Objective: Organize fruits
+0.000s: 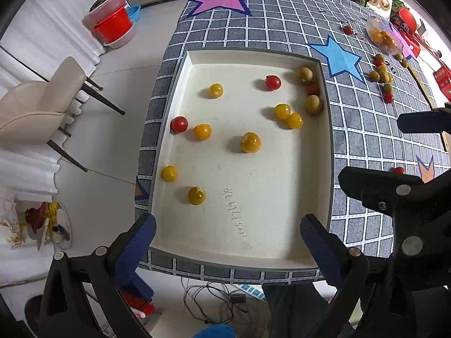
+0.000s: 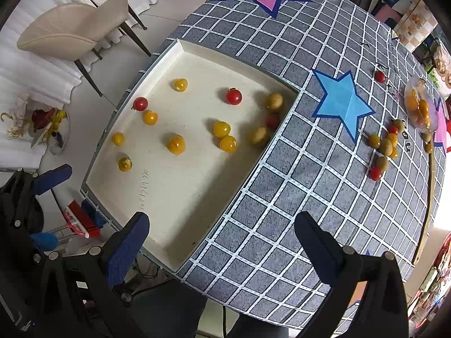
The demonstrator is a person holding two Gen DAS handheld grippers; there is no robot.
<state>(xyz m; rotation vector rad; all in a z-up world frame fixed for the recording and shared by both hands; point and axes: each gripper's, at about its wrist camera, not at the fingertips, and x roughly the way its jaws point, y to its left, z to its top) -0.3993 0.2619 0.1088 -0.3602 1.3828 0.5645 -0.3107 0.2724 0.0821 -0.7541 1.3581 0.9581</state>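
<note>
My left gripper spread empty over the tray's near edge, my right gripper likewise spread, loose fruits clustered near the table's far right edge.

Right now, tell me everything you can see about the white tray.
The tray is a shallow cream-white rectangle with low upright walls and a grey outer edge, lying flat on the checked tablecloth at the table's near left corner. Its floor looks matte and scuffed, with faint handwriting near the front. Yellow, red and brownish small fruits lie scattered inside, several along the right wall. Neither hand-held gripper touches it.
</note>
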